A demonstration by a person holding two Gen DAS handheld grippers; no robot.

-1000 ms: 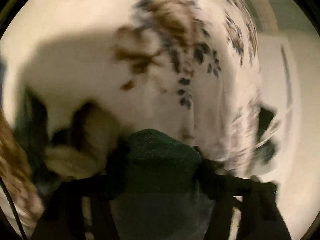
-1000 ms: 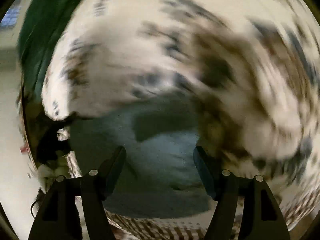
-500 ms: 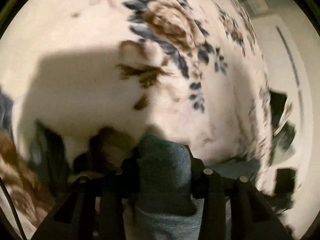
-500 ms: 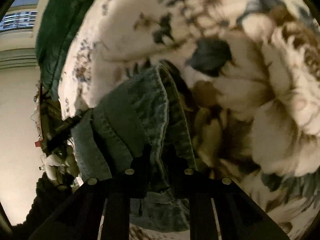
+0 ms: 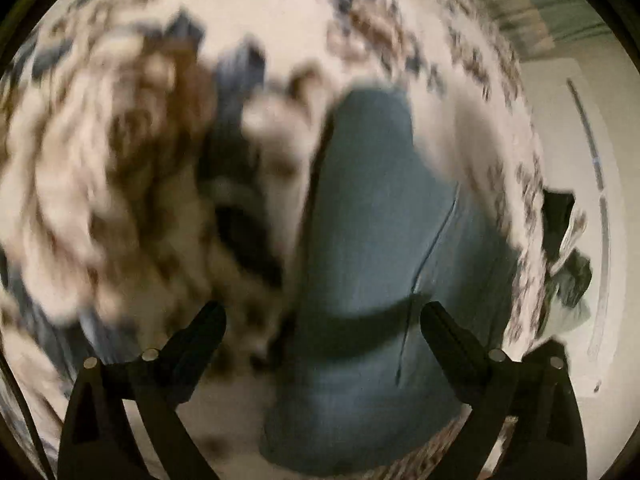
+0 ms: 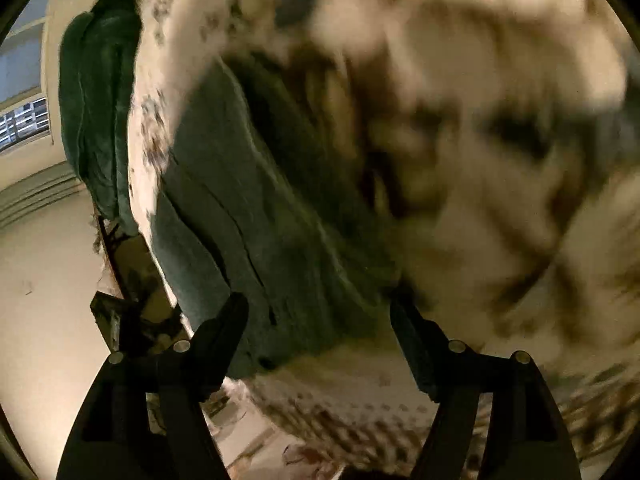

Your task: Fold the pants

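The blue denim pants (image 5: 372,264) lie flat on a white bedspread with brown and blue flowers (image 5: 120,184). My left gripper (image 5: 322,316) is open and empty, its fingers spread above the near end of the pants. In the right wrist view the pants (image 6: 256,216) look dark green-blue and lie folded near the bed's edge. My right gripper (image 6: 318,312) is open and empty, just above the pants' near edge. Both views are blurred by motion.
A dark green blanket (image 6: 100,112) lies at the far end of the bed. A window (image 6: 24,120) is at the far left. Dark items (image 5: 568,248) lie on the pale floor beside the bed. The bed's edge (image 6: 152,184) runs just left of the pants.
Both grippers were shut on the denim half a second ago and have let go and opened. The pants now lie on the bed, and both grippers have drawn back.
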